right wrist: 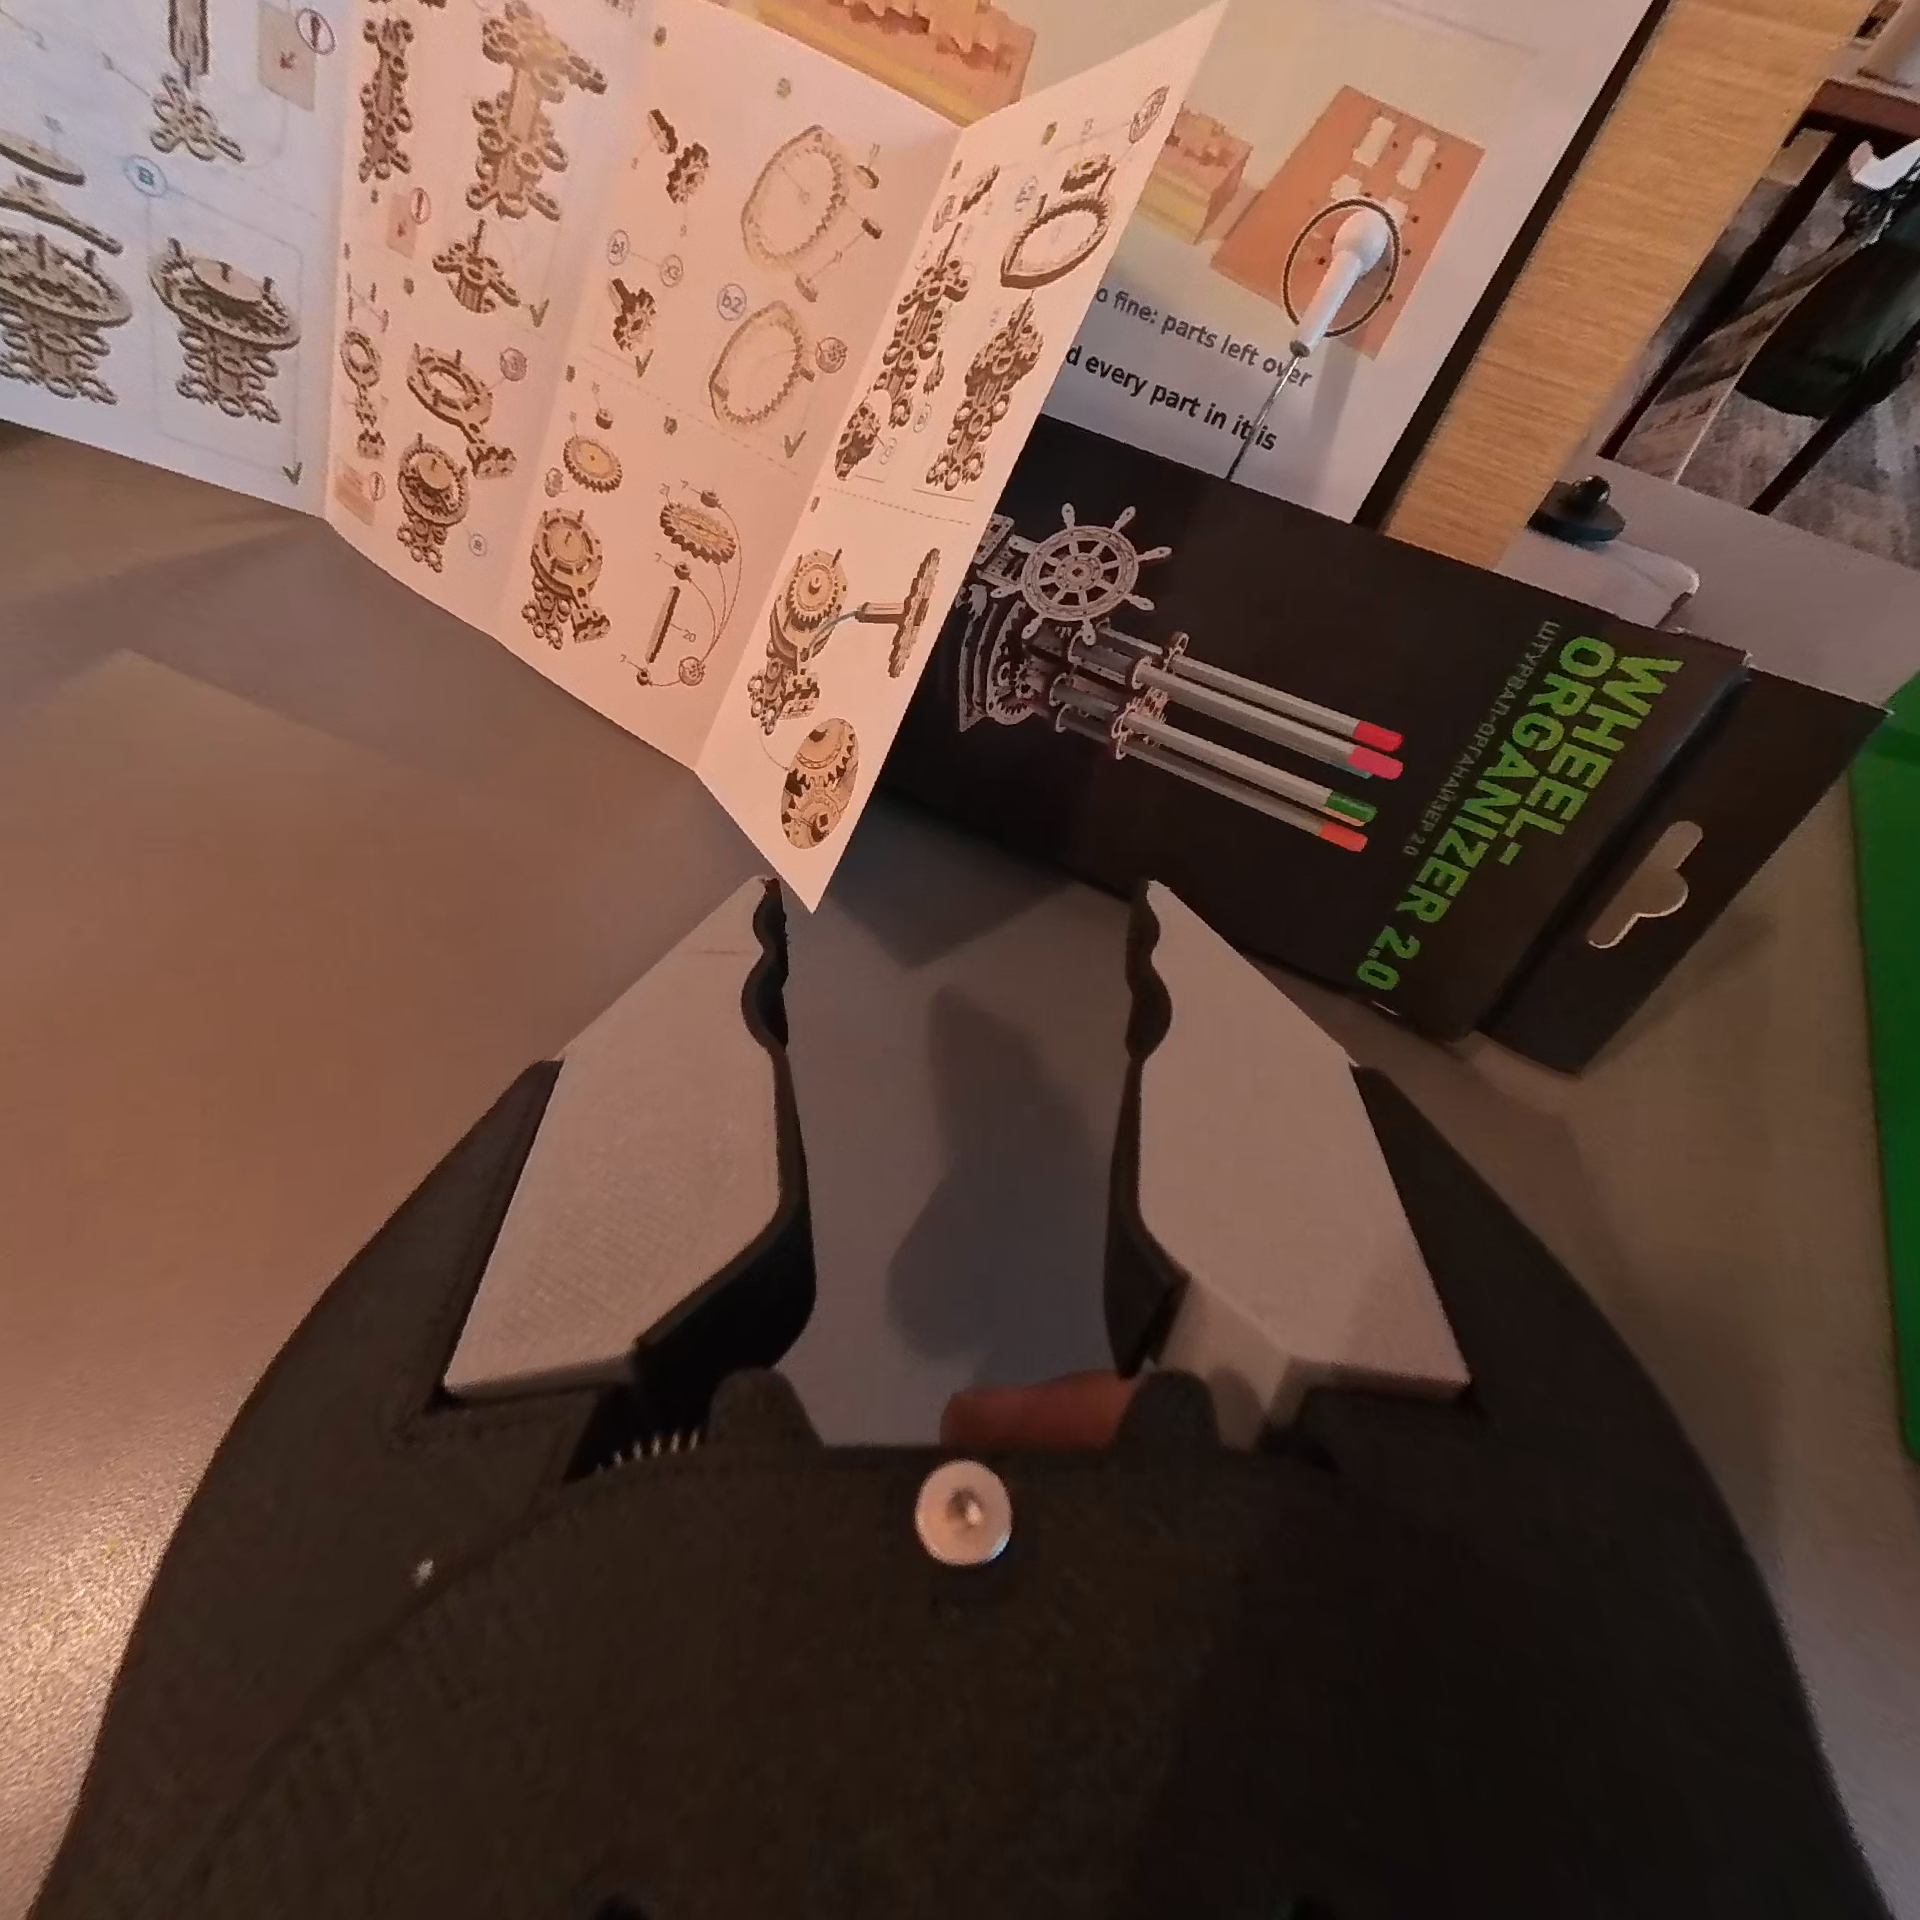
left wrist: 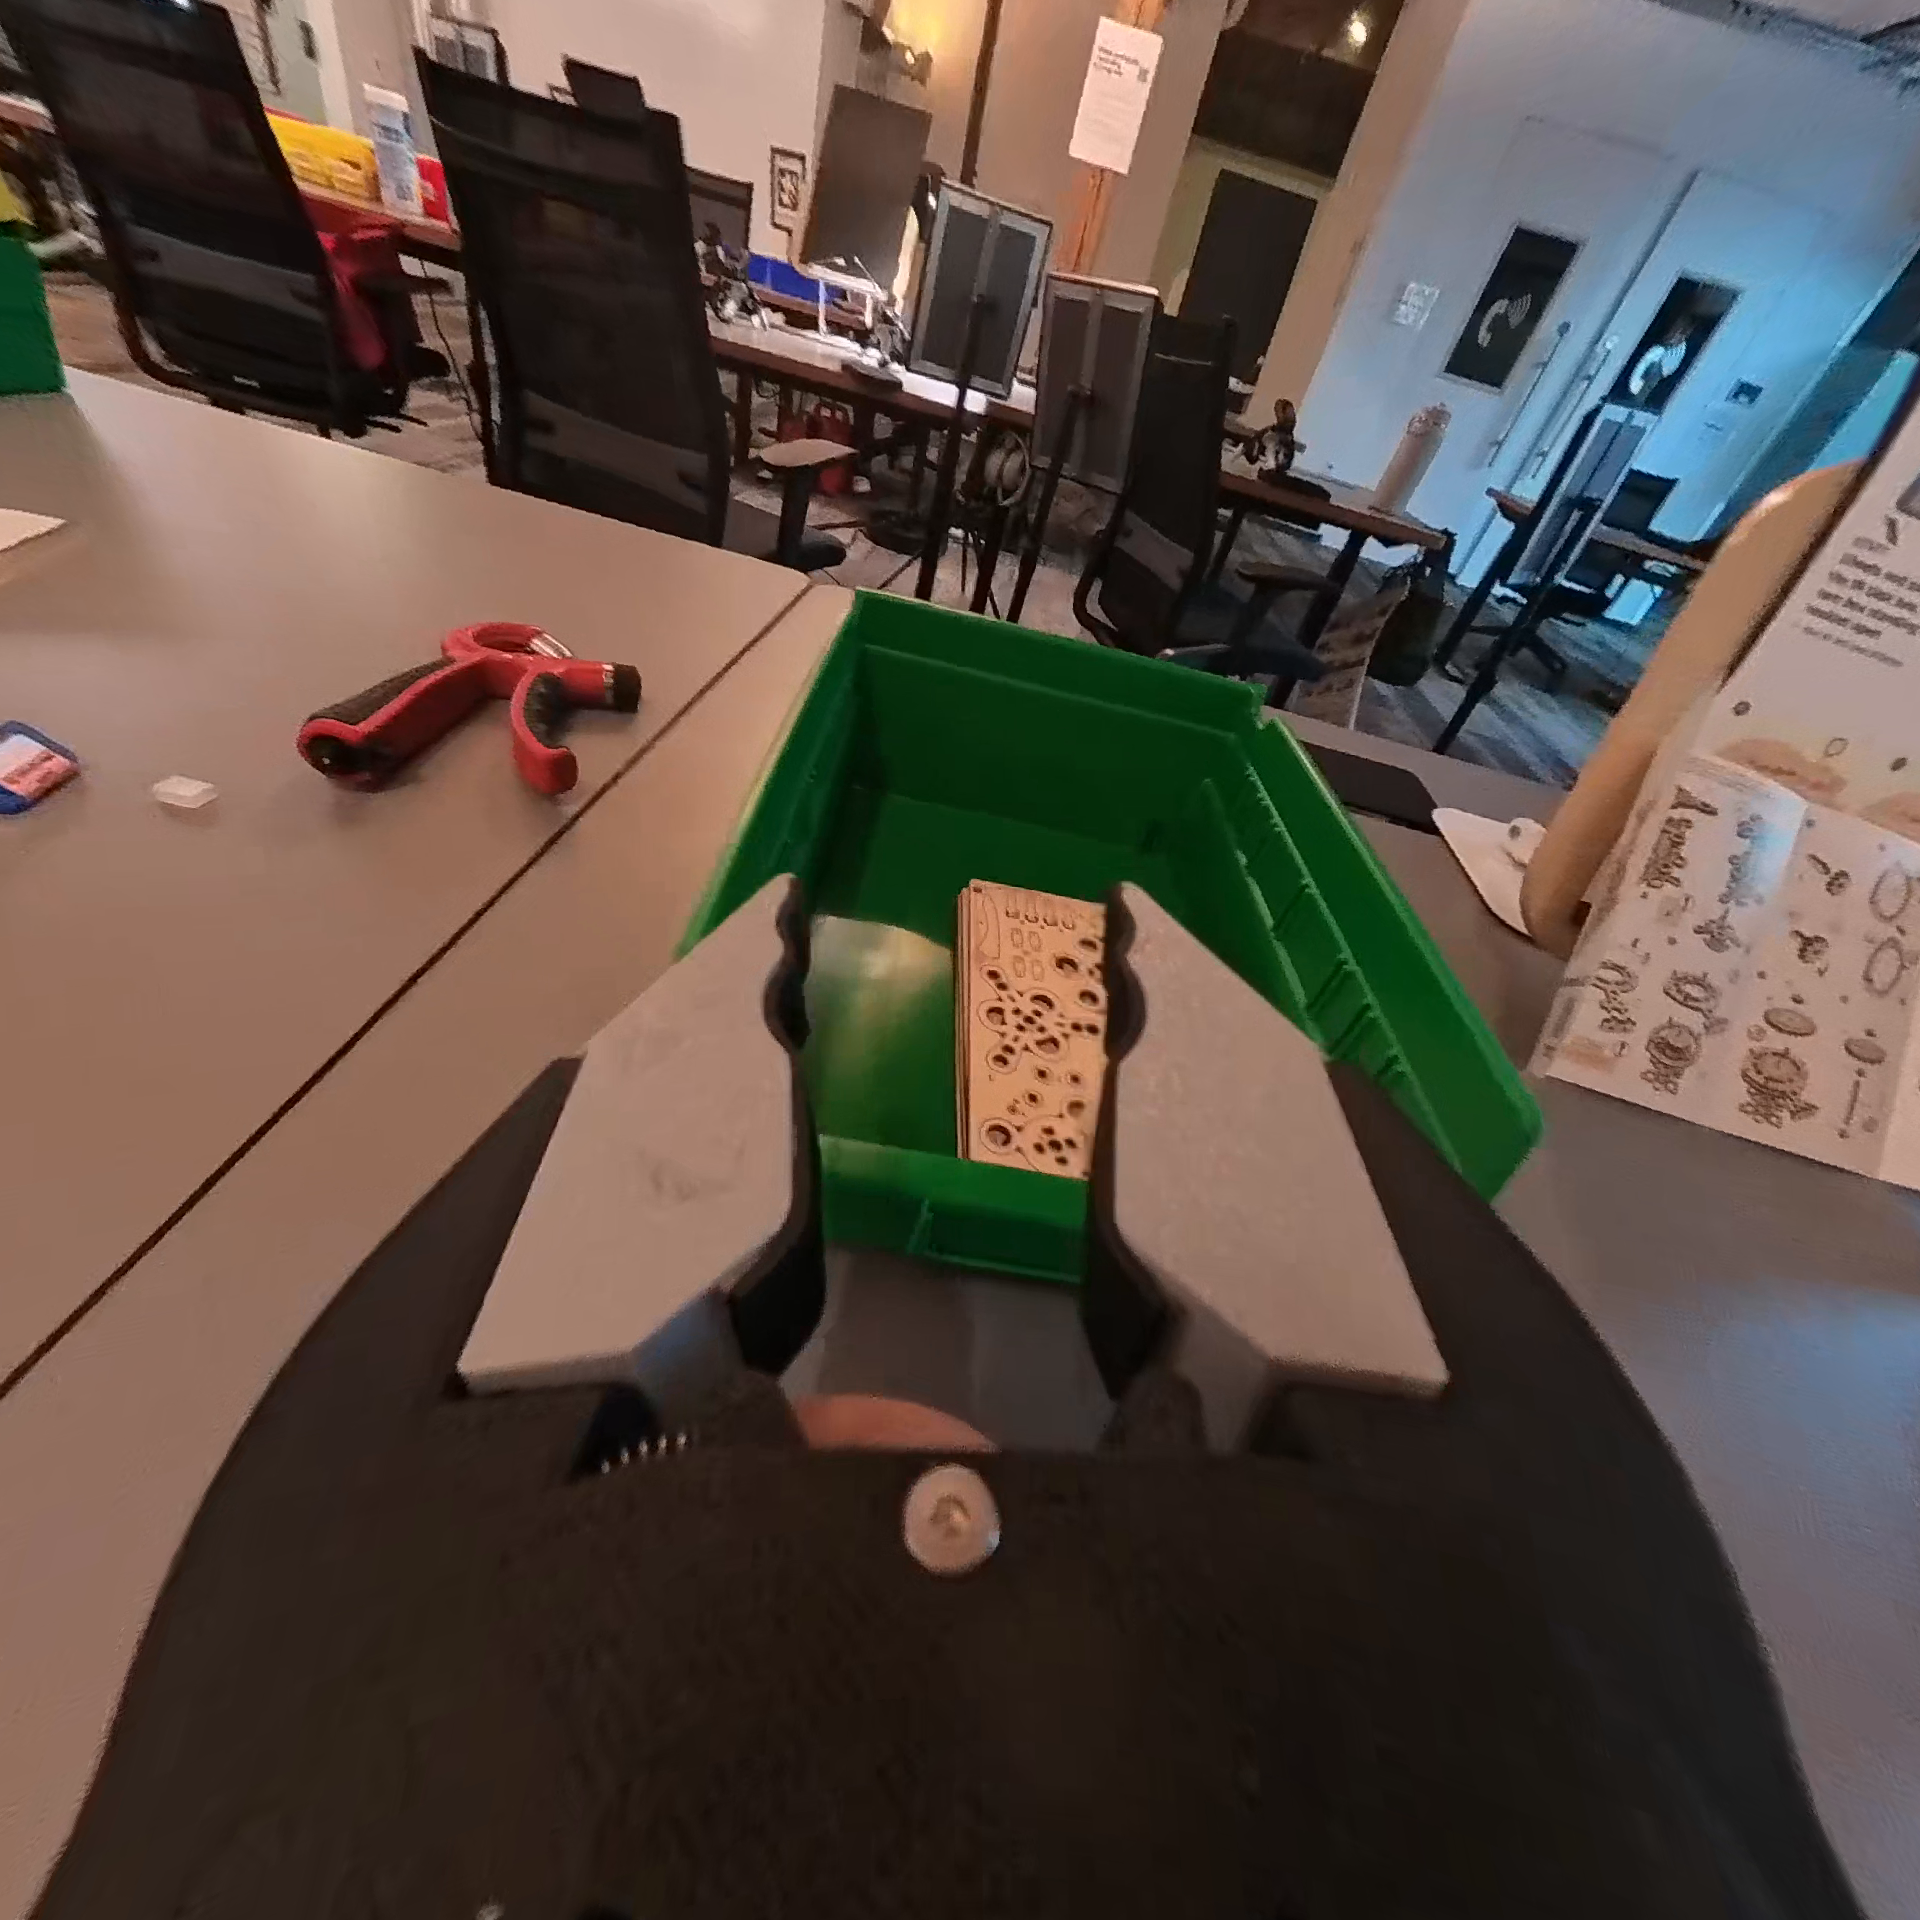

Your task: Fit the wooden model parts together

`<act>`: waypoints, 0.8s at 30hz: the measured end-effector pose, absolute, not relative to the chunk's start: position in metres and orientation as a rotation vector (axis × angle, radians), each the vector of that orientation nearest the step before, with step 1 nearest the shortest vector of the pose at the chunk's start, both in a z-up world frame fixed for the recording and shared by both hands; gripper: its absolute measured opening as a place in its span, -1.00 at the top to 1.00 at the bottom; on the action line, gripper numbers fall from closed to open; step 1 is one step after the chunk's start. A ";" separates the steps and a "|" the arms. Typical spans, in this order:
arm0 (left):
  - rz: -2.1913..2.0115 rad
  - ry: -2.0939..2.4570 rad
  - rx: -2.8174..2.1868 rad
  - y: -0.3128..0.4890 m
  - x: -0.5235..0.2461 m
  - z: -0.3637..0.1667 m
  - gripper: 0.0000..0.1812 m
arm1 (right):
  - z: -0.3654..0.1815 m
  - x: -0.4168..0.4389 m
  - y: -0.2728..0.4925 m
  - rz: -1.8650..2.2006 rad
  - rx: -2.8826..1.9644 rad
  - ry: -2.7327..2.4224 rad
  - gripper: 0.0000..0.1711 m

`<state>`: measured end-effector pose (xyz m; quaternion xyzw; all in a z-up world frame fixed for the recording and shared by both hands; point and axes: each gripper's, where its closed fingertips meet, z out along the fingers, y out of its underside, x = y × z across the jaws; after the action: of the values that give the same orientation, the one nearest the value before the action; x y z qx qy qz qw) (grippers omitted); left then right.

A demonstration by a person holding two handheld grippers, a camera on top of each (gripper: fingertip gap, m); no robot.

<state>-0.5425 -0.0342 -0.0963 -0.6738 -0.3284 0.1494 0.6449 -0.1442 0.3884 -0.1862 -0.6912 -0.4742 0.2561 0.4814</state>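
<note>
Both of my grippers hold nothing, fingers spread wide. My left gripper [left wrist: 951, 914] tips down toward the open green bin [left wrist: 1382, 935], where the wooden parts sheet [left wrist: 1029, 1029] lies flat on the floor along the right wall. My right gripper [right wrist: 961, 909] hovers level above the grey table [right wrist: 312, 883], its left fingertip [right wrist: 764, 914] just beside the corner of the standing instruction leaflet [right wrist: 644, 416], the black kit box [right wrist: 1351, 790] beyond.

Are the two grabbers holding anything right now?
No. The left gripper is open above the green bin with the wooden sheet. The right gripper is open over the table.
</note>
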 end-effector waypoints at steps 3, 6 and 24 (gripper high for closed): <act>0.278 -0.712 -1.623 -0.018 -0.533 -0.108 0.39 | -0.186 -0.144 0.389 0.639 -1.689 -1.147 0.26; 0.193 -0.676 -1.718 -0.001 -0.521 -0.123 0.38 | -0.185 -0.145 0.386 0.655 -1.687 -1.151 0.26; 0.022 -0.731 -2.143 0.048 -0.551 -0.174 0.36 | -0.165 -0.154 0.359 0.657 -1.560 -1.232 0.20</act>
<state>-0.5505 0.0478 -0.1739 -0.8568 -0.2924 0.0089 0.4246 -0.1544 0.3591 -0.1646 -0.6453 -0.5093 0.2715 0.5004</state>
